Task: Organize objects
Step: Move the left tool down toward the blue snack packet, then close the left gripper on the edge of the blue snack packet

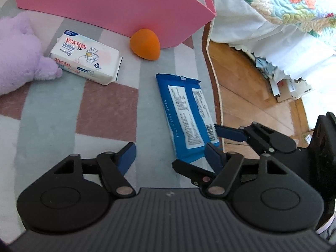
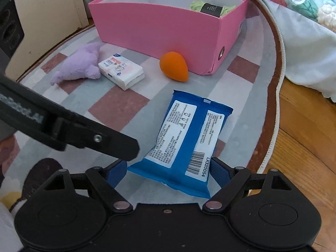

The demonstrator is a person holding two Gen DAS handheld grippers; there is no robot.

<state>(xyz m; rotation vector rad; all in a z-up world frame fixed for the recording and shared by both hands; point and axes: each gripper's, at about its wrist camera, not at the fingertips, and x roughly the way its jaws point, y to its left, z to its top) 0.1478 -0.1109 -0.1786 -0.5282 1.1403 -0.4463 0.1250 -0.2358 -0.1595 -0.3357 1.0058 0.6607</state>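
A blue wipes pack (image 2: pixel 184 138) lies label side up on the checked rug (image 2: pixel 117 109). My right gripper (image 2: pixel 169 172) is open and straddles the pack's near end, one blue pad on each side of it. I cannot tell whether the pads touch it. My left gripper (image 1: pixel 171 157) is open just beside it, low over the rug, with its right pad by the corner of the blue wipes pack (image 1: pixel 184 115). Farther off stands a pink box (image 2: pixel 157 31) holding green yarn (image 2: pixel 197 6). An orange egg-shaped sponge (image 2: pixel 173 66) rests against the box's front.
A white tissue pack (image 2: pixel 121 71) and a purple plush toy (image 2: pixel 79 65) lie to the left, before the box. A black link of the left tool (image 2: pixel 94 138) crosses the right wrist view. The rug ends at wooden floor (image 1: pixel 252 96), and a floral bedspread (image 1: pixel 273 10) hangs beyond.
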